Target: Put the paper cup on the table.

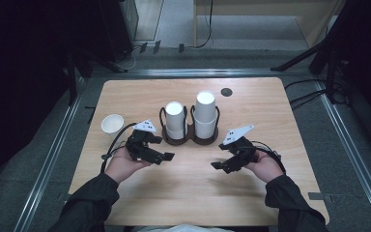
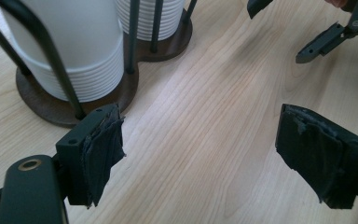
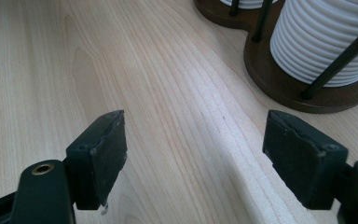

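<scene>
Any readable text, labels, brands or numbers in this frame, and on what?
None can be read.
The two stacks of white cups in the dark holder are plain.
The single cup on the table is blank.
The grippers' grey plates bear no marking that can be made out.

Light wooden table [image 1: 183, 183] with a two-ring cup holder [image 1: 190, 137] and a lone paper cup [image 1: 112, 123]

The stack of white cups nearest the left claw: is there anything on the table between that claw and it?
Only the holder's own black wire posts stand around the left stack of cups. Otherwise bare table lies between it and the open left claw. The single loose cup sits off to the side, out of the way.
</scene>
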A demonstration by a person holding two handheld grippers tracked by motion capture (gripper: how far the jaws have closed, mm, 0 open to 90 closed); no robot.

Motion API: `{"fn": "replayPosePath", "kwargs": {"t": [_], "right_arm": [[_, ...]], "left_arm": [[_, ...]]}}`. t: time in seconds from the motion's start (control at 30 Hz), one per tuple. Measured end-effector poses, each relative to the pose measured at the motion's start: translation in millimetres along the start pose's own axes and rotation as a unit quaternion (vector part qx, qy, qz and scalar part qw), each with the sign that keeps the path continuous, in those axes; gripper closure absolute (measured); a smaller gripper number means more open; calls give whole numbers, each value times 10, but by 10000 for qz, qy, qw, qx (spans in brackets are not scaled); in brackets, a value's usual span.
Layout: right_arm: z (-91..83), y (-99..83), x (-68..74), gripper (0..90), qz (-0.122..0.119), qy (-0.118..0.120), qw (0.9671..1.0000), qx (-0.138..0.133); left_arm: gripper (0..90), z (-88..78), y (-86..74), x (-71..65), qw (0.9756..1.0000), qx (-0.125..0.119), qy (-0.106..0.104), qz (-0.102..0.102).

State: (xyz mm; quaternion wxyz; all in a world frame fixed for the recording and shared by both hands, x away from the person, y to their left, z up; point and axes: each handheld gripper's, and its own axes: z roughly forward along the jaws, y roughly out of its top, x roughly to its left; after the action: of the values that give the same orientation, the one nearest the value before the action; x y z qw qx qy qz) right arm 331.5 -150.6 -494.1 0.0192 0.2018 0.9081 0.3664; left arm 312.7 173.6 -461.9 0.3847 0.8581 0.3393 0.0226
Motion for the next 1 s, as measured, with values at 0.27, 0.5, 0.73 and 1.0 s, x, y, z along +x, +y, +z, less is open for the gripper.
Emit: {"fn": "replayPosePath", "kwargs": {"t": [0.27, 0.5, 0.73, 1.0], "right_arm": [[10, -15, 22, 218, 15, 18, 10000, -42], [16, -31, 52, 218, 34, 29, 10000, 7], [11, -43, 58, 218, 27, 10, 10000, -6], [-8, -47, 51, 218, 48, -8, 10000, -50]], "left_arm": [[150, 115, 25, -77, 9999, 43, -110, 66], [156, 199, 29, -106, 9997, 128, -91, 173], [170, 232, 33, -115, 9995, 178, -74, 254], [170, 263, 22, -128, 9993, 237, 38, 300]]}}
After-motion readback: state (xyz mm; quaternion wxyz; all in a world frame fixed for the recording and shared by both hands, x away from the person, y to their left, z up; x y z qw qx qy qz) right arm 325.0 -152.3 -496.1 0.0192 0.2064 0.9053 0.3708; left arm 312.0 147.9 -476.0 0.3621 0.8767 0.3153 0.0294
